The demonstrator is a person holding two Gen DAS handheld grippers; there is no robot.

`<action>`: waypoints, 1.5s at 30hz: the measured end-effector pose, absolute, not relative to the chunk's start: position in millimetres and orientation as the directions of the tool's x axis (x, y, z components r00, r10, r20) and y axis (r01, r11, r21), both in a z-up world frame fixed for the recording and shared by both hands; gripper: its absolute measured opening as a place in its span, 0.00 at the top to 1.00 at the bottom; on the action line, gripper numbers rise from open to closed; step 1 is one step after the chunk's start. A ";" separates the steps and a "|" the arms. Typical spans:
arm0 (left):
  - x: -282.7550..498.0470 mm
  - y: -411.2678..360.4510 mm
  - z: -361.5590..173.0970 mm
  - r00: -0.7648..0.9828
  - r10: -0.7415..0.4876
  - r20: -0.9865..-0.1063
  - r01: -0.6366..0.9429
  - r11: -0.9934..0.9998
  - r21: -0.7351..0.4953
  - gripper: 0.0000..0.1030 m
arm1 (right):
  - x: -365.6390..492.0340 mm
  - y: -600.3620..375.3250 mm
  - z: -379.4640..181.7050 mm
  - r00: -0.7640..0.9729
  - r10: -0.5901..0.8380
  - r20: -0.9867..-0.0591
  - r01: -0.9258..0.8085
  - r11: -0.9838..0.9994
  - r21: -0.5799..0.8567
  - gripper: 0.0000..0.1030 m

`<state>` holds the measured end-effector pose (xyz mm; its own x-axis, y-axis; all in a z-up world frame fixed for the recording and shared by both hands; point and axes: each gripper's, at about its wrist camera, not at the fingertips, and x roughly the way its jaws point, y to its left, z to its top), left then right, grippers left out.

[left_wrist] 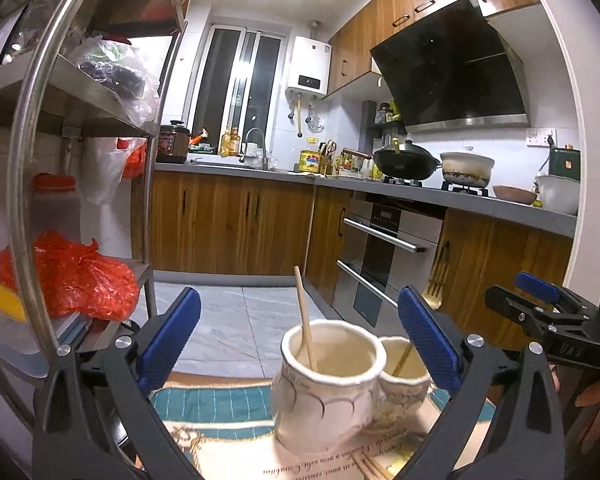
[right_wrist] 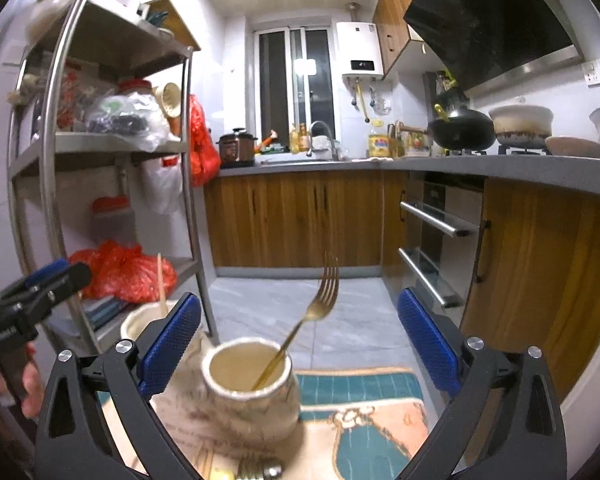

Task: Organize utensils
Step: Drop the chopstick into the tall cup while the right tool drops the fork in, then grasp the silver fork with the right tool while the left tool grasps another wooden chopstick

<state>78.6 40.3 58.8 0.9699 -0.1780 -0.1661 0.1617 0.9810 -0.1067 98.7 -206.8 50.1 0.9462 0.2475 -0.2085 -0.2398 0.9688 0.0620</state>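
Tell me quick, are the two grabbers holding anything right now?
Left gripper: open, holding nothing; the chopstick stands in its jar.
Right gripper: open, holding nothing; the fork leans in its jar.

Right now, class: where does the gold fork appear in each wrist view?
Left wrist view: the gold fork shows lower right, standing in the farther cream jar, mostly hidden behind a blue finger pad.
Right wrist view: the fork stands centre frame.
Shared landmark: the white water heater beside the window.

Close wrist views — shared jars (left_wrist: 328, 384) ahead
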 end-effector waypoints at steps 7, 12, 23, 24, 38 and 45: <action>49.8 32.1 53.9 0.959 -0.198 -0.203 0.187 0.980 -0.072 0.05 | 72.8 -211.6 39.2 0.941 0.243 -0.236 -0.237 0.970 0.054 0.05; 34.0 31.8 41.9 0.936 -0.218 -0.277 0.201 0.975 -0.090 0.06 | 57.1 -210.4 29.5 0.934 0.244 -0.260 -0.243 0.969 0.037 0.05; 21.0 33.6 0.6 0.857 -0.225 -0.463 0.194 0.974 -0.114 0.06 | 48.7 -231.9 1.3 0.902 0.201 -0.382 -0.191 0.979 0.065 0.05; 21.8 32.9 -2.3 0.852 -0.222 -0.474 0.193 0.975 -0.110 0.06 | 49.9 -233.5 -0.6 0.897 0.197 -0.396 -0.185 0.980 0.068 0.05; 35.9 12.9 -30.5 0.768 -0.198 -0.609 0.211 0.976 -0.052 0.06 | 70.7 -204.7 -50.7 0.741 0.228 -0.631 -0.310 0.951 -0.019 0.24; 36.5 14.0 -33.0 0.758 -0.201 -0.620 0.209 0.976 -0.061 0.06 | 74.1 -172.7 -67.9 0.683 0.253 -0.686 -0.388 0.920 -0.047 0.62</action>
<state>36.5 14.0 -33.0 0.7584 -0.2010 -0.6200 0.2089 0.9760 -0.0609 74.1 -172.7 -67.9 0.6826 0.2528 -0.6857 -0.3883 0.9203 -0.0473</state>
